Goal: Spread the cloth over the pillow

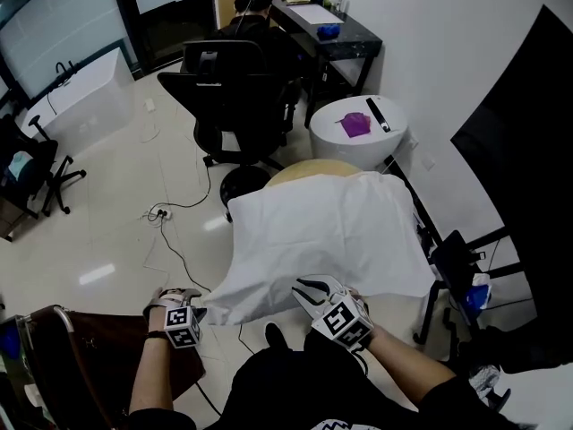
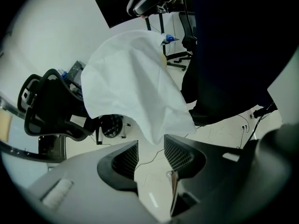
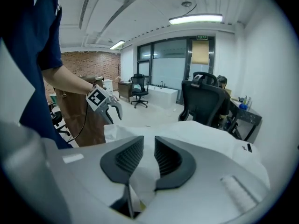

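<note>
A white cloth (image 1: 331, 231) lies draped over a raised, rounded shape; the pillow itself is hidden beneath it. Only a pale yellow curved edge (image 1: 304, 170) shows at the far side. My right gripper (image 1: 313, 291) sits at the cloth's near edge. In the right gripper view a fold of the cloth (image 3: 210, 139) runs between the jaws, and the right gripper (image 3: 148, 143) is shut on it. My left gripper (image 1: 179, 299) hangs at the cloth's near left corner. In the left gripper view the left gripper (image 2: 151, 146) is open. The cloth's corner tip (image 2: 152, 133) dangles just above the gap, unpressed.
Behind the cloth stands a black office chair (image 1: 237, 88), and a white round table (image 1: 345, 146) with a purple item is at its right. A person sits at a black desk (image 1: 327, 25). Cables (image 1: 166, 213) lie on the floor, and a brown seat (image 1: 98, 348) is at my left.
</note>
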`<act>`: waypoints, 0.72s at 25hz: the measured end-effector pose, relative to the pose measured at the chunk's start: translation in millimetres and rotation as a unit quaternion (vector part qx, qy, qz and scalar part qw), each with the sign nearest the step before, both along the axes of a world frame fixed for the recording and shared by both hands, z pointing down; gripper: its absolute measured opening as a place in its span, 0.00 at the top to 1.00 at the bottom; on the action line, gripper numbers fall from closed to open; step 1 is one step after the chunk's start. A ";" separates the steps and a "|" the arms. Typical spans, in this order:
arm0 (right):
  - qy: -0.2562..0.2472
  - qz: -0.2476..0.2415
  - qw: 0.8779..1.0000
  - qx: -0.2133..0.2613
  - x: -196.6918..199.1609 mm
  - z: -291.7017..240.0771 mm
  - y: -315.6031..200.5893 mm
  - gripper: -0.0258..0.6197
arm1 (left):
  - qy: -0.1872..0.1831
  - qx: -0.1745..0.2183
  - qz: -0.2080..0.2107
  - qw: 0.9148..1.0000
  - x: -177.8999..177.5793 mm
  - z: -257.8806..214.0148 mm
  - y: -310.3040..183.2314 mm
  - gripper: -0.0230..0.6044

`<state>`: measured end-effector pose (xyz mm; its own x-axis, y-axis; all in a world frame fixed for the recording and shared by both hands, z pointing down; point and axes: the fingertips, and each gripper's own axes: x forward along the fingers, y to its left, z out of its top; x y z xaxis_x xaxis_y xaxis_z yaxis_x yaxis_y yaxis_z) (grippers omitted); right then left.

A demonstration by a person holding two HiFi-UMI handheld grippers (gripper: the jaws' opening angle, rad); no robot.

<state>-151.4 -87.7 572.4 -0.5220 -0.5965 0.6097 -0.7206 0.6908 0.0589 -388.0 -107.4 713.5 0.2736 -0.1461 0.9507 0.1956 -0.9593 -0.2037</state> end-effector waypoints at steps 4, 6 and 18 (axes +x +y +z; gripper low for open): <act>-0.006 0.022 0.999 0.023 37.2 -15.5 -16.3 0.83 | -0.007 0.035 -0.029 0.999 -2.7 -30.9 -29.2 0.71; -0.009 0.038 0.999 0.030 60.9 -23.4 -26.3 0.83 | -0.018 0.046 -0.044 0.998 -3.8 -45.9 -45.0 0.71; -0.014 0.106 0.991 0.077 242.3 -71.9 -86.0 0.83 | 0.069 0.093 -0.056 0.992 140.5 -134.4 -129.5 0.71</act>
<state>90.8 -173.7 500.5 -0.3910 -0.7794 0.4895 -0.8515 0.5082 0.1291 -247.5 -236.9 579.1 0.3717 -0.3526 0.8588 0.0487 -0.9164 -0.3973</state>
